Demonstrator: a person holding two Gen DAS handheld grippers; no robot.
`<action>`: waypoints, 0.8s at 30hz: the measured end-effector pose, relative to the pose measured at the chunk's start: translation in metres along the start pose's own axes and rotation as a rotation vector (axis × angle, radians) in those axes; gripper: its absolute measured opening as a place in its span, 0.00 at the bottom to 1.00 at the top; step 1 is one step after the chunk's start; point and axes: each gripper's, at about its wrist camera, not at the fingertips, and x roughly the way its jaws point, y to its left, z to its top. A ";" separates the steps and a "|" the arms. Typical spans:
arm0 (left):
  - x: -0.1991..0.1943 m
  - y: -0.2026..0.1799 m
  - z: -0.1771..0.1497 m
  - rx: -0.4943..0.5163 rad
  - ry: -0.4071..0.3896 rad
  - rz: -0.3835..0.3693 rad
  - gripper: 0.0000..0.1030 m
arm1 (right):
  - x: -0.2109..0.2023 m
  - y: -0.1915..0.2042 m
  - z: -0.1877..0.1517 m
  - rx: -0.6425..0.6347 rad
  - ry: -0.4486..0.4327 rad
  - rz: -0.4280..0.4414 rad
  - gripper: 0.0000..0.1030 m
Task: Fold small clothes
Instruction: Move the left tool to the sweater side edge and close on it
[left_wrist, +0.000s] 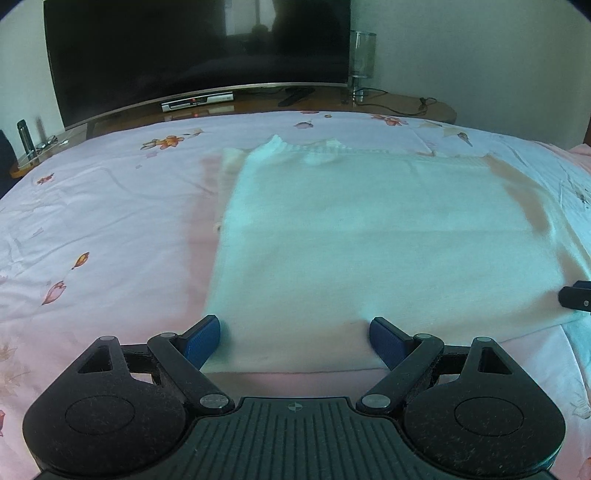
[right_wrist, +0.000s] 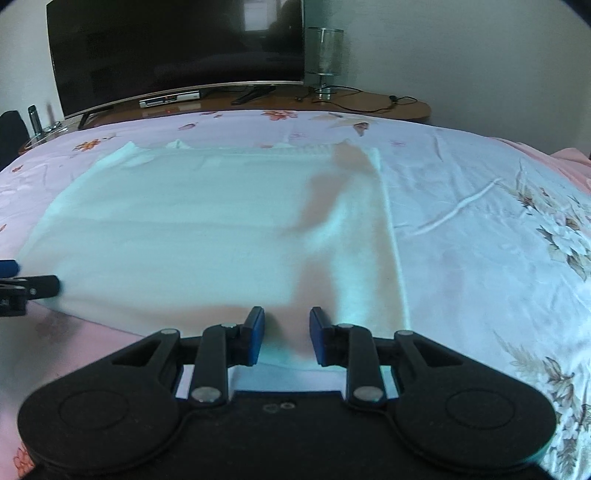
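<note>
Bed with pale pink floral-print sheet fills the foreground; beyond its far edge a brown wooden worktop against a plain pale wall; on the worktop one large black curved-screen television, one silver set-top box, one clear glass cylinder lamp, trailing black cables. One garment only: a white knitted top laid flat on the sheet, ribbed edge at the far side, near hem toward both cameras. Two grippers counted: left gripper with blue-padded jaws spread wide, straddling the near hem, pads not pressing cloth, nothing held; right gripper with jaws part-way apart over the near hem close to the garment's right edge, cloth lying in the gap, pads clear of it. Left view alone shows the garment's left edge; right view alone shows the large grey-brown flower print and the rumpled sheet at right.
</note>
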 end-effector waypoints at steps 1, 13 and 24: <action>0.000 0.002 0.000 -0.005 0.001 0.005 0.85 | 0.000 -0.002 0.000 0.001 0.000 -0.003 0.25; 0.002 0.028 -0.003 -0.135 0.053 0.025 0.95 | -0.006 -0.001 0.004 0.028 0.006 -0.015 0.28; -0.011 0.030 0.006 -0.193 0.045 -0.010 0.95 | -0.017 0.019 0.014 0.032 -0.036 0.064 0.48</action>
